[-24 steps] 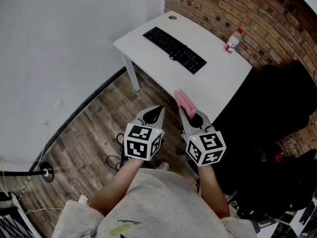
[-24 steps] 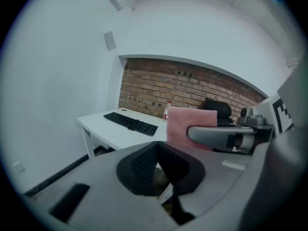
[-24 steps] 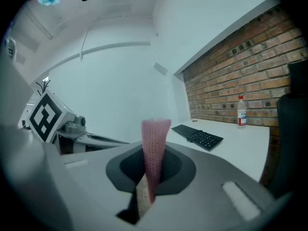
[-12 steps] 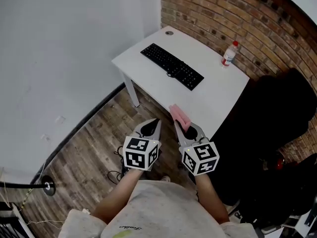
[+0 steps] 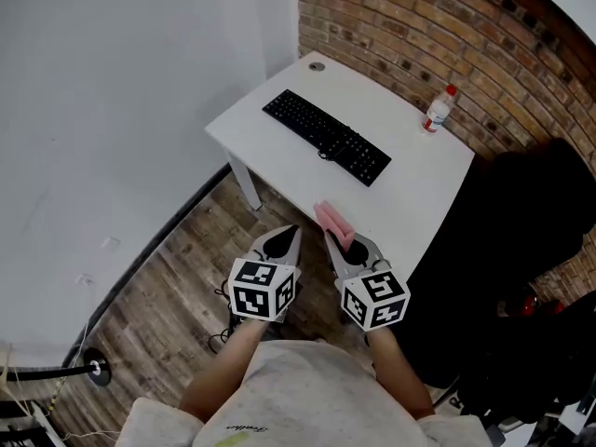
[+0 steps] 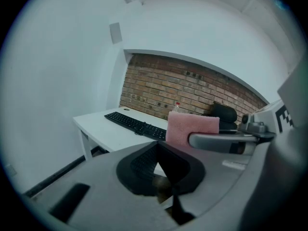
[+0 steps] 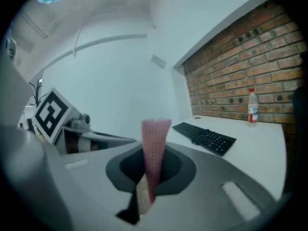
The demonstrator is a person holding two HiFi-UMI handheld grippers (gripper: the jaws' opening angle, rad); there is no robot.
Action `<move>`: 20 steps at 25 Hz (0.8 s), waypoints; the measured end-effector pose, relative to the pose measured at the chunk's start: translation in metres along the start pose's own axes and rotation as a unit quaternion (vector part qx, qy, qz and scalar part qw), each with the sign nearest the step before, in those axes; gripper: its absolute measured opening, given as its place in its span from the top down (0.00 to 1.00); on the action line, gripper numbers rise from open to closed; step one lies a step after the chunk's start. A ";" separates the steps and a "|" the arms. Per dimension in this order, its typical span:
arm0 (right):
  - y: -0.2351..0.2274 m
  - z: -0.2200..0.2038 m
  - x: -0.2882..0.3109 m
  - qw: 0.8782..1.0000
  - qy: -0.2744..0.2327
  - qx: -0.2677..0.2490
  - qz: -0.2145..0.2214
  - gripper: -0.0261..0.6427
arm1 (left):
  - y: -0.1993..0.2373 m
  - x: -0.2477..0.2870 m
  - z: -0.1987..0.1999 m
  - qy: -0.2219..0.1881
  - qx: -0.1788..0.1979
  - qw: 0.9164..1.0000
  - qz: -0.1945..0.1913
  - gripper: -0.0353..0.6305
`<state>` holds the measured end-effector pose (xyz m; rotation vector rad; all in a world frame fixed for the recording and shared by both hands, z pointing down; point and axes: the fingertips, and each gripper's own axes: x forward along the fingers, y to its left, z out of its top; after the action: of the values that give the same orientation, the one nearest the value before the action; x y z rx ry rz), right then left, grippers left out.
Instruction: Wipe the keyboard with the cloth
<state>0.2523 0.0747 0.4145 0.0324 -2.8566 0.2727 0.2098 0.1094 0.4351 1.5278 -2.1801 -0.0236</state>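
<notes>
White desk [image 5: 410, 194] ahead carries the keyboard [image 5: 326, 138]; my right gripper [image 5: 346, 242] pinches the pink cloth [image 5: 332, 220] upright, ready for wiping, while my left gripper [image 5: 283, 238] sits closed, empty

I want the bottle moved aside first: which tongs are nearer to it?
Right. The right tongs, shut on the pink cloth, hang at the table's near edge, on the bottle's side; the left tongs hang beside them, farther away.
</notes>
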 end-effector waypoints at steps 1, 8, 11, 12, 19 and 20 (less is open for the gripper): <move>-0.001 0.001 0.009 1.000 0.002 0.002 -0.004 0.93 | 0.007 0.004 0.002 0.002 0.000 1.000 -0.005 0.96; -0.001 0.017 0.077 0.999 0.009 0.014 -0.028 0.92 | 0.073 0.024 0.029 0.010 0.005 1.000 -0.023 0.96; 0.002 0.025 0.107 0.999 0.012 0.017 -0.037 0.93 | 0.101 0.031 0.040 0.012 0.002 0.999 -0.034 0.96; 0.003 0.027 0.117 0.999 0.013 0.017 -0.041 0.93 | 0.111 0.033 0.043 0.013 0.001 0.999 -0.037 0.96; 0.010 0.046 0.179 0.997 0.010 0.034 -0.063 0.92 | 0.170 0.048 0.069 0.016 0.014 0.998 -0.064 0.96; 0.010 0.049 0.187 0.997 0.010 0.035 -0.066 0.92 | 0.177 0.051 0.072 0.017 0.017 0.998 -0.066 0.96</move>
<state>0.0592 0.0763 0.4168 0.2294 -2.8082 0.3430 0.0121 0.1130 0.4398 1.6766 -2.0599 -0.0047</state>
